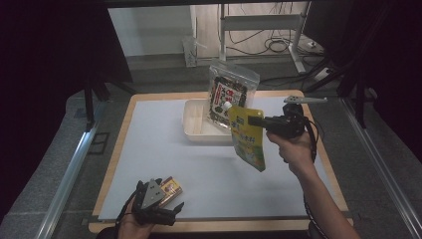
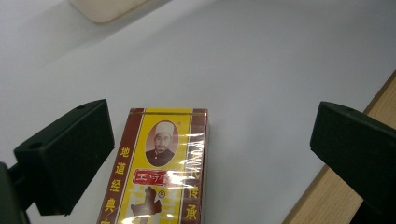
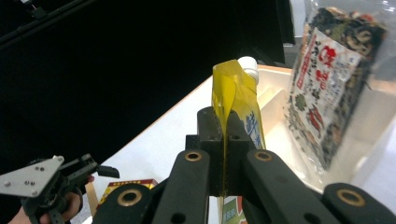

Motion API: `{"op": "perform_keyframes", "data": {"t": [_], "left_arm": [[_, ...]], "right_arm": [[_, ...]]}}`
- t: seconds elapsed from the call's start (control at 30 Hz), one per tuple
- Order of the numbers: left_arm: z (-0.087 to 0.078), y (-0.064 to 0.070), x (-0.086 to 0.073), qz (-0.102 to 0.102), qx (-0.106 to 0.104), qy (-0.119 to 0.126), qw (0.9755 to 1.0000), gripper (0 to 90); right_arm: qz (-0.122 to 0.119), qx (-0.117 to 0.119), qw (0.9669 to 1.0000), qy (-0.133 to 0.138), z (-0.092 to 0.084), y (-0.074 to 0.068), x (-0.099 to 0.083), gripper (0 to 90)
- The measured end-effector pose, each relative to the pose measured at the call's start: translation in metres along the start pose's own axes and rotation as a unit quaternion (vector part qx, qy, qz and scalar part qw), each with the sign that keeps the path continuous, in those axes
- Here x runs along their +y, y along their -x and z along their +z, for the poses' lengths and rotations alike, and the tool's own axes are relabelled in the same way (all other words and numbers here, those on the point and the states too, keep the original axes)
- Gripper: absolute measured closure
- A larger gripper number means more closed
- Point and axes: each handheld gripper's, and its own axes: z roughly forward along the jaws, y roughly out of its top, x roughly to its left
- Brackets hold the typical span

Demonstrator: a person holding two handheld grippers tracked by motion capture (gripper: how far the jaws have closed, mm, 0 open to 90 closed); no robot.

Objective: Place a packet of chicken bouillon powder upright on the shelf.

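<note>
In the high view, the right gripper is pinching a yellow spouted pouch by its upper edge and holding it in the air, so that the pouch is hanging just beside the cream tray at the far middle of the white mat. A clear bag with a dark printed label is standing in that tray, leaning against its far side. The left gripper is resting at the near edge of the mat, right next to a small red and yellow box. In the left gripper view, the two black jaws are standing wide apart, and the box is lying flat on the mat between them, touching neither. In the right gripper view, the jaws are pressed together on the pouch, whose white cap is pointing up, while the labelled bag is standing in the tray beyond it.
</note>
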Motion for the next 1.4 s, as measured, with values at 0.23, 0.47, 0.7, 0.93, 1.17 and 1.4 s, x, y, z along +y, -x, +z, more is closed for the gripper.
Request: {"op": "perform_keyframes", "data": {"t": [0.23,0.47,0.7,0.93,1.17,1.4], "left_arm": [[-0.001,0.000,0.000,0.000,0.000,0.001,1.0000,0.0],[-0.001,0.000,0.001,-0.015,-0.011,0.004,0.9998,0.0],[0.000,0.001,0.002,-0.020,-0.014,0.002,0.9997,0.1],[-0.001,0.001,0.002,-0.017,-0.013,0.001,0.9998,0.2],[-0.001,0.001,0.002,-0.014,-0.012,0.001,0.9998,0.2],[-0.003,-0.001,0.002,-0.016,-0.003,0.007,0.9999,0.0]], "right_arm": [[0.000,0.012,0.9999,0.004,0.013,-0.006,0.006,89.8],[0.007,0.032,0.9994,0.008,0.034,-0.014,0.014,89.8],[0.010,0.038,0.9992,0.012,0.051,-0.018,0.018,89.8],[0.016,0.044,0.9987,0.019,0.066,-0.022,0.024,89.9],[0.022,0.050,0.9982,0.024,0.085,-0.026,0.030,89.8],[0.024,0.052,0.9979,0.030,0.104,-0.028,0.035,89.8]]}}
